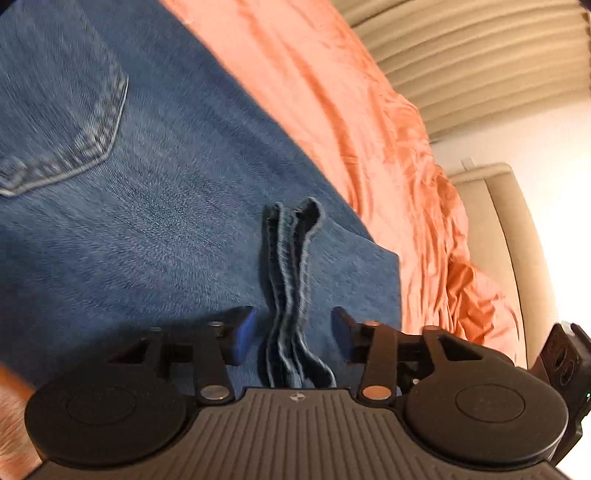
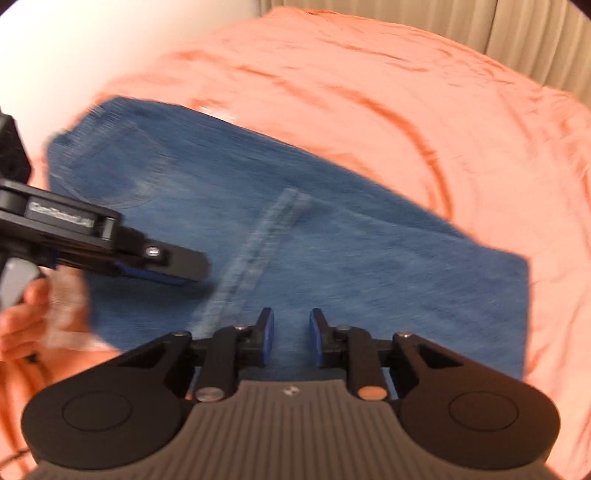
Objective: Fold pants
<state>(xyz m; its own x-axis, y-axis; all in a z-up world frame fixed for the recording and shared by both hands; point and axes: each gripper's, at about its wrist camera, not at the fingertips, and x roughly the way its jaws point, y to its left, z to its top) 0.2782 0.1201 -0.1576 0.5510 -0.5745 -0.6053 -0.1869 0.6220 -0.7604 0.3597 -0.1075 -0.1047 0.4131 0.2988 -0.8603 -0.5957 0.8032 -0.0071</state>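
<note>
Blue jeans [image 1: 155, 206] lie folded on an orange bedspread [image 1: 351, 110]. A back pocket [image 1: 62, 122] shows at the upper left. My left gripper [image 1: 293, 328] is open; a stack of hem edges [image 1: 290, 280] stands between its blue pads without being pinched. In the right wrist view the jeans [image 2: 332, 240] lie flat, a hem strip [image 2: 255, 243] across them. My right gripper [image 2: 291, 332] is open and empty just above the denim. The left gripper [image 2: 162, 262] enters from the left, held by a hand [image 2: 40, 317].
The orange bedspread [image 2: 406, 92] covers the whole bed. A beige ribbed headboard [image 1: 480, 66] and padded bed frame [image 1: 502, 236] lie to the right in the left wrist view. Beige curtains [image 2: 517, 33] stand at the far top right.
</note>
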